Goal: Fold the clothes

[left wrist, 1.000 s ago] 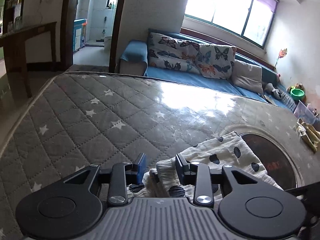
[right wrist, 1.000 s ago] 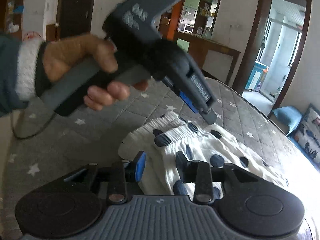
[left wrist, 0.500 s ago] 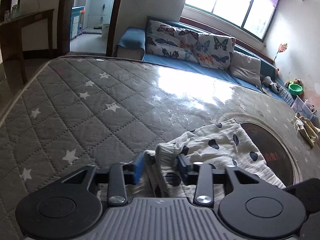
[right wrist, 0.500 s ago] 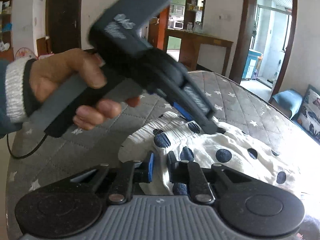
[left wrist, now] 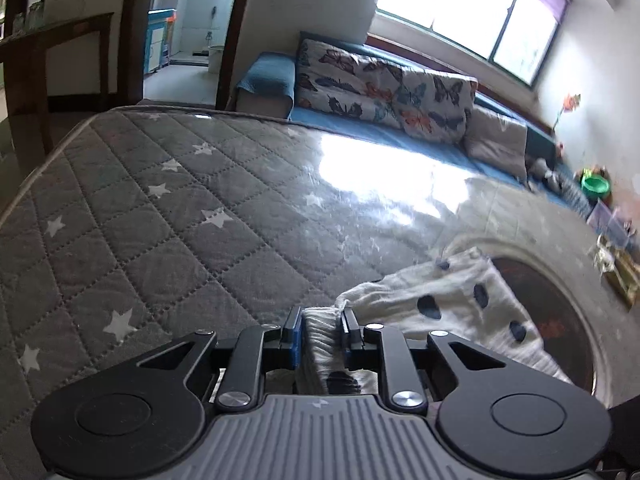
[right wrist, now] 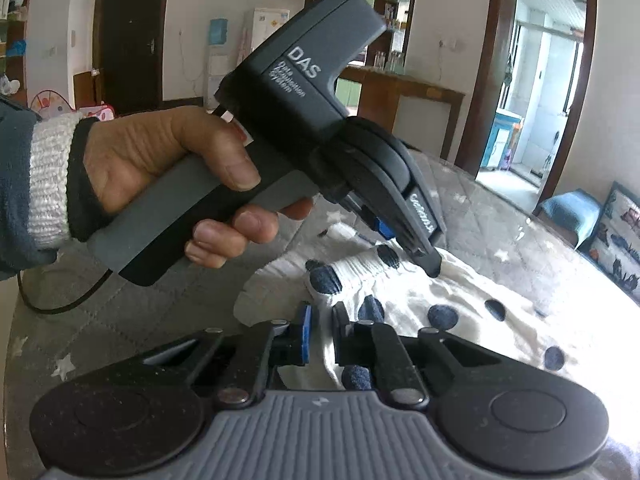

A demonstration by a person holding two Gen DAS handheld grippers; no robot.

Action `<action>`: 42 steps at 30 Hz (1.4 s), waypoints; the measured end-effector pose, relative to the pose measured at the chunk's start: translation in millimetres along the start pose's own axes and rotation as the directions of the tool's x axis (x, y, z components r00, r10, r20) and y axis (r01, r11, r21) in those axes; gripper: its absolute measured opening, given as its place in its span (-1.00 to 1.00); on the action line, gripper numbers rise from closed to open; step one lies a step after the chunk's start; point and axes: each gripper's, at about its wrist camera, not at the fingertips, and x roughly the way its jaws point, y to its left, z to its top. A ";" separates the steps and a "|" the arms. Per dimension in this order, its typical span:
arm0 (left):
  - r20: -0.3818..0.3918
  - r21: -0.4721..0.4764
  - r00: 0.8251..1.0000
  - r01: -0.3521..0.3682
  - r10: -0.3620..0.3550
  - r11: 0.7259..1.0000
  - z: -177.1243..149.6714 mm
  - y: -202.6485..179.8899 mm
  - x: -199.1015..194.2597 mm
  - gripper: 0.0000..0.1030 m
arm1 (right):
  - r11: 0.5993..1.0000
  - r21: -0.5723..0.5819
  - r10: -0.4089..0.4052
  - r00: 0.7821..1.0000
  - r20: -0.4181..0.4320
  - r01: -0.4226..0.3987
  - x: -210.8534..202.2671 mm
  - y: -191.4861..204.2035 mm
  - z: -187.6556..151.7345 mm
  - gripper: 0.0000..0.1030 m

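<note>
A white garment with dark blue dots (left wrist: 452,304) lies crumpled on a grey quilted mattress with white stars (left wrist: 160,220). My left gripper (left wrist: 320,316) has the ribbed waistband between its pads, and its jaws are closing on it. In the right wrist view the garment (right wrist: 420,300) spreads to the right. There my right gripper (right wrist: 320,312) is shut on a fold of the waistband edge. The left gripper (right wrist: 432,264), held by a hand (right wrist: 160,160), points down onto the same waistband just beyond.
A blue sofa with butterfly cushions (left wrist: 380,80) runs along the mattress's far side under a window. A dark round patch (left wrist: 552,308) lies beneath the garment's right end. A wooden table (left wrist: 60,40) and a doorway stand at far left. A black cable (right wrist: 60,304) trails from the hand.
Both grippers have closed on the waistband. The left gripper came down onto the cloth, opened wider around it, then pinched it. The right gripper narrowed in place.
</note>
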 end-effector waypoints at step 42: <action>0.148 0.040 0.970 -0.202 0.194 0.978 -34.0 -8.0 -68.5 -0.21 | 0.963 0.250 -0.078 0.993 -0.090 0.099 -71.2 -85.3 -49.5 -0.63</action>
